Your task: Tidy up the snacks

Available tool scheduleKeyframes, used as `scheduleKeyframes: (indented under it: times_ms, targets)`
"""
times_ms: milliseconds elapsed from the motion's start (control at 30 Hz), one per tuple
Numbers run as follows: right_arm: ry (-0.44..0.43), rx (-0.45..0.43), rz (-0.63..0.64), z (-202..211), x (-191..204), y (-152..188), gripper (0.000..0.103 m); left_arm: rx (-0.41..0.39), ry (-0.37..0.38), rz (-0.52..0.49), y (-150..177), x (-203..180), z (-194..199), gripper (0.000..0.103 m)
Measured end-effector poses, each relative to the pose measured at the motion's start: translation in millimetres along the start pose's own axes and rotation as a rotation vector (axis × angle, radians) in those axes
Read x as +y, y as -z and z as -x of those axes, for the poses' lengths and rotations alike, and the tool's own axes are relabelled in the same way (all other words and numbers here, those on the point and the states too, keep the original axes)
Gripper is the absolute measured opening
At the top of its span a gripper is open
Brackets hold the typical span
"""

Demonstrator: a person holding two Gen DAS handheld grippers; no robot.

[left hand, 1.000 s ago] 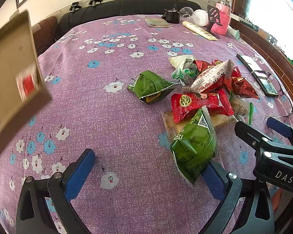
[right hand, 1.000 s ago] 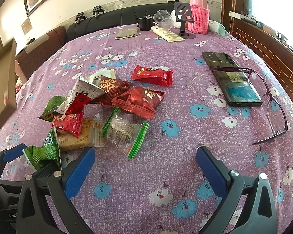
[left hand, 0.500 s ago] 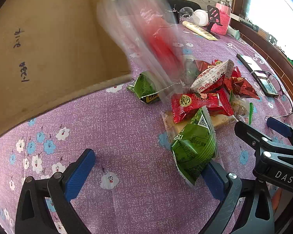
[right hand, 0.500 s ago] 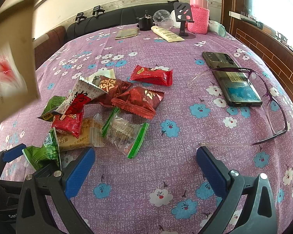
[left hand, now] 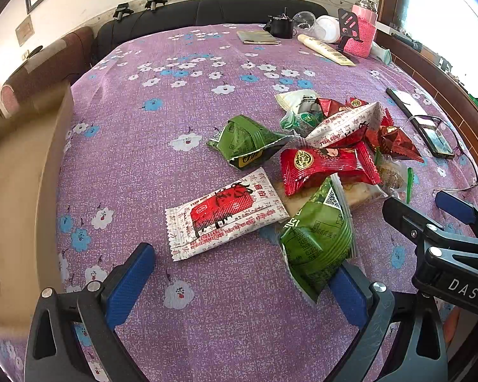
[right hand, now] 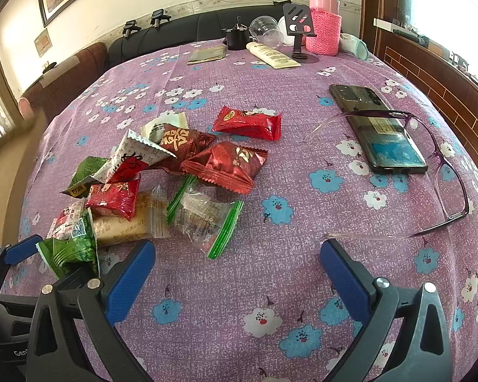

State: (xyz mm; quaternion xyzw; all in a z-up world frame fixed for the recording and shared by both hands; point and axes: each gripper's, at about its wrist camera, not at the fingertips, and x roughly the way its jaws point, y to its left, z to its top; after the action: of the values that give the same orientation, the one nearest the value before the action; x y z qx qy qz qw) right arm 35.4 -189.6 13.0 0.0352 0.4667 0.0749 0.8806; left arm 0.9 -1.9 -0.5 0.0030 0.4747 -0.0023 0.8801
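white-red packet (left hand: 226,213) landed beside green packet (left hand: 318,238).

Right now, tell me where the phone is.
In the right wrist view the phone lies flat on the purple tablecloth at the right, under one arm of the glasses, well apart from the snack pile.

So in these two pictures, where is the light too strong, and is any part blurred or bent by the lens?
Left wrist view: the window at top right is blown out white, the cardboard box at the left edge is soft, and the table edge curves from the fisheye lens. Right wrist view: the same overexposed window, but the snacks and the phone are sharp.
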Motion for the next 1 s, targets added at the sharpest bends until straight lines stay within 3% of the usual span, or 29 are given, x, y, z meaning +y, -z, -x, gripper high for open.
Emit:
scheduleKeyframes:
  times_ms: [467, 667, 767, 867, 1000]
  targets:
    - [0.002, 0.002, 0.002, -0.1, 0.4, 0.1, 0.103, 0.000, 0.000, -0.001, 0.1, -0.1, 0.0, 0.103]
    - [-0.093, -0.011, -0.011, 8.1, -12.2, 2.6, 0.103, -0.001, 0.002, 0.006, 1.2, 2.0, 0.4, 0.103]
    - [-0.092, -0.051, -0.048, 15.8, -19.3, 3.1, 0.103, 0.002, -0.011, 0.016, 2.3, -0.1, 0.6, 0.103]
    - [-0.168, -0.094, -0.067, 26.1, -22.2, 3.9, 0.103, 0.060, 0.058, -0.027, 2.1, 3.8, 4.3, 0.103]
    - [-0.193, -0.165, -0.027, 39.0, -16.4, 3.5, 0.103, 0.001, 0.152, -0.041, 13.6, 17.2, 27.2, 0.100]
